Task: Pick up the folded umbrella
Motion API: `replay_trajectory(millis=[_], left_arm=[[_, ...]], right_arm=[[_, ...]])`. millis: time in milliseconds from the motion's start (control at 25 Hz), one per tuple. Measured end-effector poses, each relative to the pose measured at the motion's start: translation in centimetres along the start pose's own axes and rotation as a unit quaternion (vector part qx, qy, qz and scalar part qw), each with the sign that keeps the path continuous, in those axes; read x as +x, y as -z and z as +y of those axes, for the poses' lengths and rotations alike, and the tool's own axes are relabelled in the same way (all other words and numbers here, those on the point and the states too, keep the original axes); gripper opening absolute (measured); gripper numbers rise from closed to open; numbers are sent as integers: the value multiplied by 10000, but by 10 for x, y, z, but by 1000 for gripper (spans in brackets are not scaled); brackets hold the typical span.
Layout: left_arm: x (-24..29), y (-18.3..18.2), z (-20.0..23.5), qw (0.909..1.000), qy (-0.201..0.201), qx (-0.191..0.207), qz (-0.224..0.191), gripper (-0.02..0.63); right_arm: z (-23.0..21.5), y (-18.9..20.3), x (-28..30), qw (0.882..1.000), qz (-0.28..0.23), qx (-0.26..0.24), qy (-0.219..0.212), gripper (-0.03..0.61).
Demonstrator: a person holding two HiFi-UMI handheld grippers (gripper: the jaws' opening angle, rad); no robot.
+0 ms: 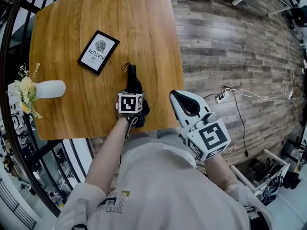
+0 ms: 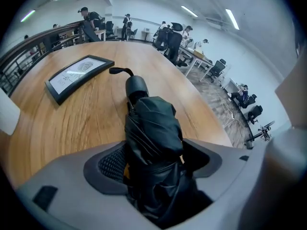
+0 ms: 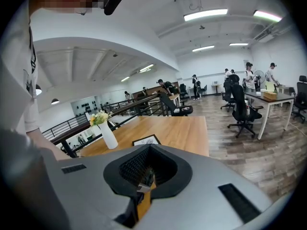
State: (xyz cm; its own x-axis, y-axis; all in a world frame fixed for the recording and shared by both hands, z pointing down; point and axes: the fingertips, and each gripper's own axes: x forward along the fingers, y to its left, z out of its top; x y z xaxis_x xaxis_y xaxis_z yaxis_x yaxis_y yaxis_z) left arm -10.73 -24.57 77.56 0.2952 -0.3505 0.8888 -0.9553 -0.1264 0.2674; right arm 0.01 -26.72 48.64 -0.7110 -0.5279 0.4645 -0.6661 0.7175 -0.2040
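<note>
A black folded umbrella (image 1: 133, 79) lies on the wooden table (image 1: 67, 28) near its front edge, its strap loop pointing away from me. My left gripper (image 1: 134, 96) is down over the umbrella's near end. In the left gripper view the umbrella (image 2: 152, 126) runs up between the wide-set jaws, the mesh left pad (image 2: 111, 164) still showing beside the fabric; the left gripper (image 2: 156, 161) reads as open. My right gripper (image 1: 180, 98) hangs off the table's front right corner, shut and empty; in its own view the right gripper (image 3: 143, 175) shows its pads together.
A framed print (image 1: 98, 51) lies on the table left of the umbrella. A white vase with flowers (image 1: 47, 88) stands at the left edge. A power strip and cables (image 1: 221, 98) lie on the wood floor to the right. A black railing (image 1: 9, 80) curves along the left.
</note>
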Motion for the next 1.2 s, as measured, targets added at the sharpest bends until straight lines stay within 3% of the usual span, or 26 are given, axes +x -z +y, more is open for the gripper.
replay_trajectory(millis=[200,280,360,520,680,920,1200], left_arm=[[1,-6,9,9999,66,-26,-89,351],[-5,-7,9,9995,114,-295,-60,290],[-11,-8,4,9991,146,-377,-94,270],[-31,-23,-23,9978,351,27,-563,259],[-78,-49,-48,9891,649,259,-1293,258],[-186,-110,-66,9639,678,866,-2424,258],[-320,-162,-79,9143,435,1418,-3769,259]], right_arm=[[-1,3,4,9999,70,126,28,28],[-1,6,1,9998,78,173,51,29],[-1,7,-5,9998,86,191,41,28],[1,7,-18,9999,60,149,39,28],[13,-3,-32,9999,-131,-7,10,28],[27,-59,-61,9968,-761,-235,48,28],[44,-138,-111,9808,-1762,-793,276,28]])
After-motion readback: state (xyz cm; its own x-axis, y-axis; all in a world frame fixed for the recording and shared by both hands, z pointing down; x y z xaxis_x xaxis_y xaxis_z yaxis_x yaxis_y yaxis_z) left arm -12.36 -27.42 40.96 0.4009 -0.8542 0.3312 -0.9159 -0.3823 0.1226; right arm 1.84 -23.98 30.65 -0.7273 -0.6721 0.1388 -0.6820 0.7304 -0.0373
